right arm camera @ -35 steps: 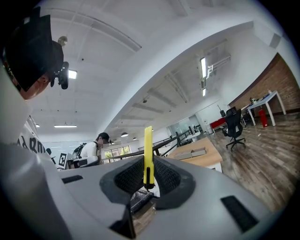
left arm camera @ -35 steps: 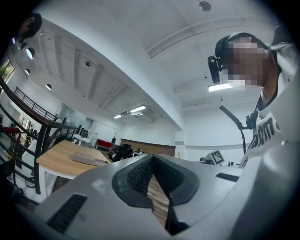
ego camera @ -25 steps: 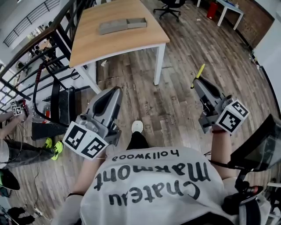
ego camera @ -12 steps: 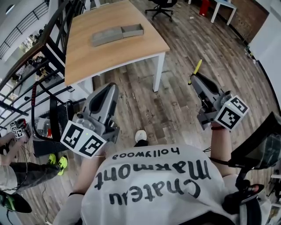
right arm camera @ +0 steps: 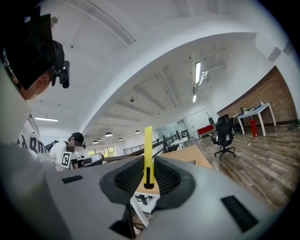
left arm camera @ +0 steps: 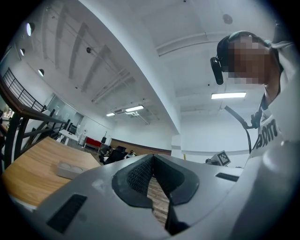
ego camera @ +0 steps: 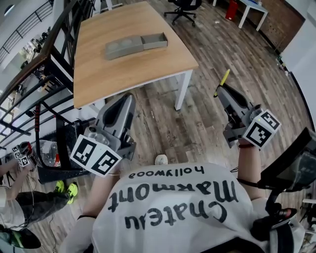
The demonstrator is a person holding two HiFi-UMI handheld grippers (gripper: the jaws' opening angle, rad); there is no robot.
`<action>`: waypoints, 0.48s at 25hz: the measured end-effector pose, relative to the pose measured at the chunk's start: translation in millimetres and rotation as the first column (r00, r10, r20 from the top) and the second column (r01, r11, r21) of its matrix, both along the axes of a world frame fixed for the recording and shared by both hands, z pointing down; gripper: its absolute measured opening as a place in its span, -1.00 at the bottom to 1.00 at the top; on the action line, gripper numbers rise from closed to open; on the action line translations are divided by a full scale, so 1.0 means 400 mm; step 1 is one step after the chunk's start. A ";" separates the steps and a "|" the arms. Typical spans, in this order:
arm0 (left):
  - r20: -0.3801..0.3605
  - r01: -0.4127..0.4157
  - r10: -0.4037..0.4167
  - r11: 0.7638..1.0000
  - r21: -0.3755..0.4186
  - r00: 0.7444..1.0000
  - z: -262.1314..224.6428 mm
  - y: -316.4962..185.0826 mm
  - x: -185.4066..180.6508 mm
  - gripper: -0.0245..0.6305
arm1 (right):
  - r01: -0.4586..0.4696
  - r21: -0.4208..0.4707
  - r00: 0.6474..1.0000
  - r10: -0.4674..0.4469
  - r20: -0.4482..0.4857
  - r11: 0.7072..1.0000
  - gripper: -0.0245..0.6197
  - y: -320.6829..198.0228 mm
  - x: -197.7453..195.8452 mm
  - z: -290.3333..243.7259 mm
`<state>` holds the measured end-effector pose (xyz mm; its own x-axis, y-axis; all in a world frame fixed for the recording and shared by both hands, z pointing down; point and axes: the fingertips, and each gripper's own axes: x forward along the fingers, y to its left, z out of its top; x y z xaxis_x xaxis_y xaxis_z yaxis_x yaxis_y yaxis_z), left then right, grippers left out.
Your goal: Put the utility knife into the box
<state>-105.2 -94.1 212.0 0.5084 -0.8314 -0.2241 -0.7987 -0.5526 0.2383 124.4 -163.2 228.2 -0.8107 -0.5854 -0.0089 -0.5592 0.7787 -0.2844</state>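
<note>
A slim yellow utility knife (ego camera: pixel 221 82) sticks up out of my right gripper (ego camera: pixel 220 92), which is shut on it; in the right gripper view the knife (right arm camera: pixel 148 152) stands upright between the jaws of the right gripper (right arm camera: pixel 148 180). My left gripper (ego camera: pixel 129 99) is held above the floor near the table's front edge, jaws closed with nothing in them; the left gripper (left arm camera: pixel 153 161) shows the same in its own view. The grey box (ego camera: pixel 134 45) lies open on the wooden table (ego camera: pixel 98 74), its tray (ego camera: pixel 154 40) slid out to the right. Both grippers are short of the table.
A black metal railing (ego camera: pixel 44 84) runs along the left. Black office chair (ego camera: pixel 185 7) and a white desk (ego camera: pixel 252 7) stand beyond the table. A person's legs with bright green shoes (ego camera: pixel 66 189) are at lower left. Wooden floor (ego camera: pixel 197 118) lies between me and the table.
The view has shifted: the table and box now sit lower and nearer in the head view. Both grippers keep their pose, the right one still holding the knife.
</note>
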 end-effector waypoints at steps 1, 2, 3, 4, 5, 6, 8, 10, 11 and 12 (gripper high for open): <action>0.000 0.001 -0.001 1.000 -0.001 1.000 0.000 -0.017 -0.013 -0.90 | 0.000 -0.001 1.000 0.000 0.000 1.000 -0.71 -0.016 -0.013 0.001; -0.001 0.002 -0.002 1.000 -0.003 1.000 0.000 -0.035 -0.025 -0.91 | 0.002 -0.003 1.000 -0.002 -0.003 1.000 -0.71 -0.033 -0.026 0.003; -0.002 0.004 -0.004 1.000 -0.004 1.000 0.001 -0.053 -0.038 -0.91 | 0.005 -0.006 1.000 -0.005 -0.006 1.000 -0.71 -0.049 -0.039 0.005; -0.002 0.005 -0.005 1.000 -0.005 1.000 0.002 -0.071 -0.050 -0.90 | 0.007 -0.008 1.000 -0.007 -0.008 1.000 -0.71 -0.065 -0.052 0.007; -0.001 0.006 -0.006 1.000 -0.005 1.000 0.005 -0.088 -0.060 -0.91 | 0.009 -0.008 1.000 -0.009 -0.009 1.000 -0.71 -0.080 -0.062 0.009; 0.000 0.005 -0.005 1.000 -0.006 1.000 0.008 -0.104 -0.068 -0.91 | 0.008 -0.005 1.000 -0.008 -0.008 1.000 -0.71 -0.095 -0.069 0.010; 0.007 -0.002 0.002 1.000 -0.012 1.000 0.017 -0.131 -0.080 -0.91 | 0.002 0.000 1.000 -0.002 0.000 1.000 -0.71 -0.123 -0.080 0.008; 0.017 -0.009 0.009 1.000 -0.024 1.000 0.028 -0.151 -0.092 -0.90 | 0.000 0.004 1.000 0.000 0.007 1.000 -0.71 -0.146 -0.091 0.005; 0.019 -0.008 0.009 0.999 -0.031 1.000 0.033 -0.161 -0.101 -0.91 | 0.000 0.004 1.000 0.000 0.006 1.000 -0.71 -0.157 -0.096 0.004; 0.020 -0.005 0.005 0.999 -0.037 1.000 0.037 -0.171 -0.111 -0.90 | 0.001 0.003 1.000 -0.001 0.004 1.000 -0.71 -0.167 -0.102 0.005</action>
<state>-149.7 -162.7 226.8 0.5167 -0.8363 -0.1832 -0.8008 -0.5478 0.2421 83.6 -230.1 230.0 -0.8112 -0.5846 -0.0140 -0.5574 0.7802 -0.2839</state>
